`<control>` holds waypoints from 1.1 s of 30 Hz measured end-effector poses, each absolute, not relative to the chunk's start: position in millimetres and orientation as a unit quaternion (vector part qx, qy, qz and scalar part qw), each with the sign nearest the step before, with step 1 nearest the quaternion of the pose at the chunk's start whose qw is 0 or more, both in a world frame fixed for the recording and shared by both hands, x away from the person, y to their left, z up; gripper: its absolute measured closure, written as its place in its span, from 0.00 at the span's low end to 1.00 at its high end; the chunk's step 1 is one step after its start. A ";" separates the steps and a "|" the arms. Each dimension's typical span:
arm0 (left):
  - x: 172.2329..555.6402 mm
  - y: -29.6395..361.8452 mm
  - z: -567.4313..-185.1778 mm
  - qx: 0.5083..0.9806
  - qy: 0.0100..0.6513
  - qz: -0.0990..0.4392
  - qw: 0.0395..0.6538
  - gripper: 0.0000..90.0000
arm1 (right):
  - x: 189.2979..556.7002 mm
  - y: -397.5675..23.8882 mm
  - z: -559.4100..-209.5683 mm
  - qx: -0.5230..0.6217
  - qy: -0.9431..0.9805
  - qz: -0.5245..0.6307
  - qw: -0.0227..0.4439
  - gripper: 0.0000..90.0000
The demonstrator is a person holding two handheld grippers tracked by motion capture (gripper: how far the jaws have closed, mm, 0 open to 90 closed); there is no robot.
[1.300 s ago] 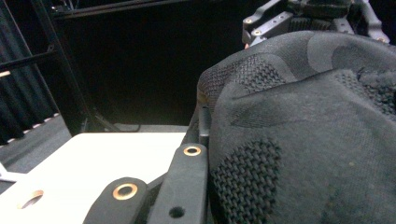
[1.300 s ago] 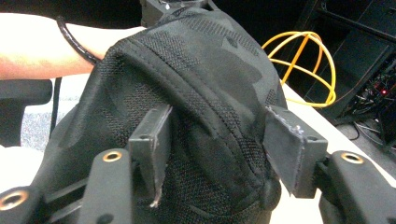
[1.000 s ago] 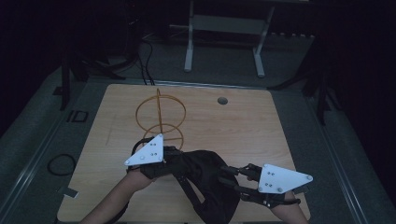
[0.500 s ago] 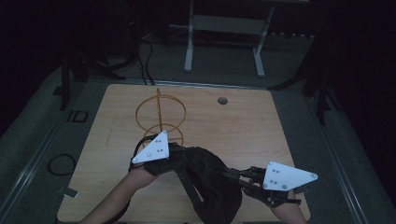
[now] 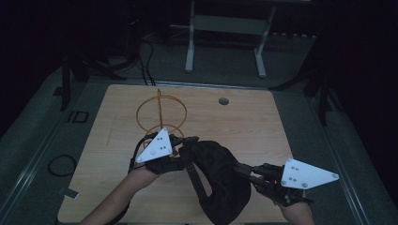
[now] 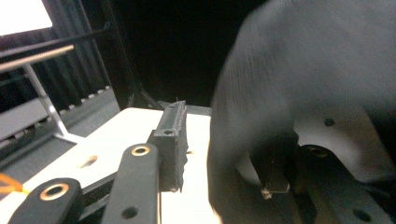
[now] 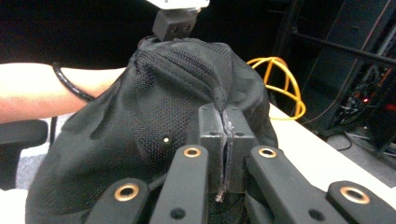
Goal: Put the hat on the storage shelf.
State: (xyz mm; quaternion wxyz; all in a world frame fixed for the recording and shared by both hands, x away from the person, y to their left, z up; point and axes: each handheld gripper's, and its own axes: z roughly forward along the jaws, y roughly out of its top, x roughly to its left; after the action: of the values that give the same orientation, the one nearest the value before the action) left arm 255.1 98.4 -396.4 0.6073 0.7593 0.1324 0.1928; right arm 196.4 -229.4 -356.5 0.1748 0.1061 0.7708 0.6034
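Note:
A black cap (image 5: 220,173) lies crumpled on the wooden table (image 5: 244,122) near its front edge. My left gripper (image 5: 188,140) is at the cap's left rim. Its jaws have just been opening and now stand apart in the left gripper view (image 6: 224,158), with blurred cap fabric (image 6: 303,70) draped over the right jaw and no pinch showing. My right gripper (image 5: 240,168) comes in from the right and is shut on a fold of the cap (image 7: 149,116), with the pads (image 7: 225,135) pressed together on the seam.
An orange wire stand (image 5: 159,112) made of crossing hoops rises just behind the left gripper and also shows behind the cap (image 7: 280,84). A round hole (image 5: 224,101) sits in the far part of the tabletop. Dark floor and metal legs surround the table.
The left gripper's jaws have parted and let the cap's rim loose. The right gripper closed on the fold and drew slightly to the right with it.

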 end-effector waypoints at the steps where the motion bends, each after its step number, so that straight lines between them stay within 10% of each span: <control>1: 253.6 101.6 -396.0 0.759 0.136 0.195 0.606 0.64 | 196.8 -231.8 -355.4 0.112 0.767 0.605 0.181 0.98; 33: 211.7 220.5 -469.8 0.743 0.322 0.254 0.529 0.47 | 262.2 -231.7 -320.8 0.213 0.717 0.603 0.279 0.98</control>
State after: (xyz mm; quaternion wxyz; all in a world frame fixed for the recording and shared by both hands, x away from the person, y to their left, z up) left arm 211.7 220.5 -469.8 0.5292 0.7427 0.3221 0.2540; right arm 262.2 -231.7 -320.8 0.2788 0.2132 0.7166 0.6027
